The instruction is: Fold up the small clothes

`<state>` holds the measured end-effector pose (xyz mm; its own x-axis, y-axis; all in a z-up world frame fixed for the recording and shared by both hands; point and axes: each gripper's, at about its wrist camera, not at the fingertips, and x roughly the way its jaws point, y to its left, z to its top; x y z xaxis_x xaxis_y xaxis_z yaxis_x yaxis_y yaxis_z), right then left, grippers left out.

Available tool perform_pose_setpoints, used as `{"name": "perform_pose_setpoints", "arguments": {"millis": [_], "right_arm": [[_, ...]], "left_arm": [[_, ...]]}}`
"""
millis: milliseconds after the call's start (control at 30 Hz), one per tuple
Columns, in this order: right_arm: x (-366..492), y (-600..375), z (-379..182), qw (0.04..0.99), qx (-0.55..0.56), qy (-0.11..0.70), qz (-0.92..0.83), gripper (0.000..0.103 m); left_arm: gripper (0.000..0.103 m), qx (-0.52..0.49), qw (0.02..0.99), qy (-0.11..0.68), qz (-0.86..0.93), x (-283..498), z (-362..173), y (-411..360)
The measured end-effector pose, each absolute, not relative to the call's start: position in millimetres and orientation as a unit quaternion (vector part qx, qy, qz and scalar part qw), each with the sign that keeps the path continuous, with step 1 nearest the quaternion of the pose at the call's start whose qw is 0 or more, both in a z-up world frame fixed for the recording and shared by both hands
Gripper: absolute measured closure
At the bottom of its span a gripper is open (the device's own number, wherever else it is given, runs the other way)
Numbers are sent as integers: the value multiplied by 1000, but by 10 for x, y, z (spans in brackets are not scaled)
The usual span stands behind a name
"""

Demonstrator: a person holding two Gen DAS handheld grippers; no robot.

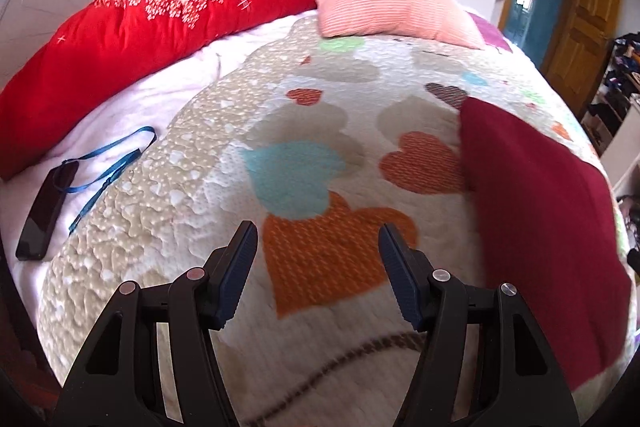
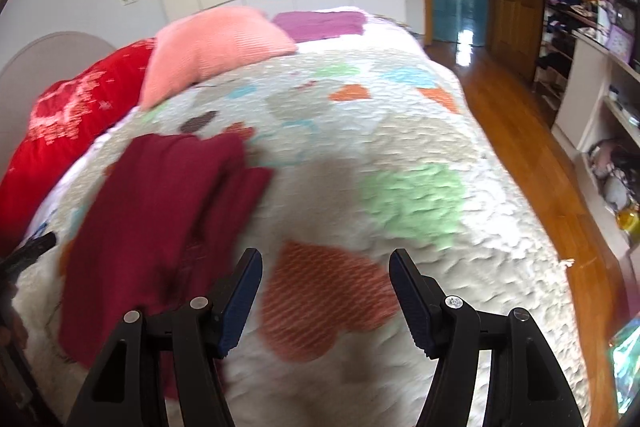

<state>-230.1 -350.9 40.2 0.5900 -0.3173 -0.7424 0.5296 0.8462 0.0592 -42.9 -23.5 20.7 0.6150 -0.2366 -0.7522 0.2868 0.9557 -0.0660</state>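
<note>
Left hand-held gripper (image 1: 318,237) held apart, empty, over bedspread (image 1: 320,267); dark red garment (image 1: 540,227) to its right. Right hand-held gripper (image 2: 326,265) likewise parted, empty; garment (image 2: 160,219) to its left.

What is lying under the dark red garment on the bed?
The dark red garment lies on the heart-patterned quilt, which shows all around it. Whatever sits directly beneath the cloth is covered.

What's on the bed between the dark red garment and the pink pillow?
Only the heart-patterned bedspread. In the right wrist view nothing lies between the dark red garment and the pink pillow.
</note>
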Motion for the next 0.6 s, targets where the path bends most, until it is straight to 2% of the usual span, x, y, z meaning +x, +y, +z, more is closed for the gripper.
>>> {"name": "perform_pose_setpoints", "arguments": {"millis": [300, 600], "right_arm": [[-2111, -3906, 249, 865, 147, 385, -287, 39], [-2102, -3607, 504, 885, 155, 365, -245, 39]], "left_arm": [[40, 27, 888, 436, -140, 92, -109, -179], [40, 28, 892, 420, -164, -170, 95, -311]]}}
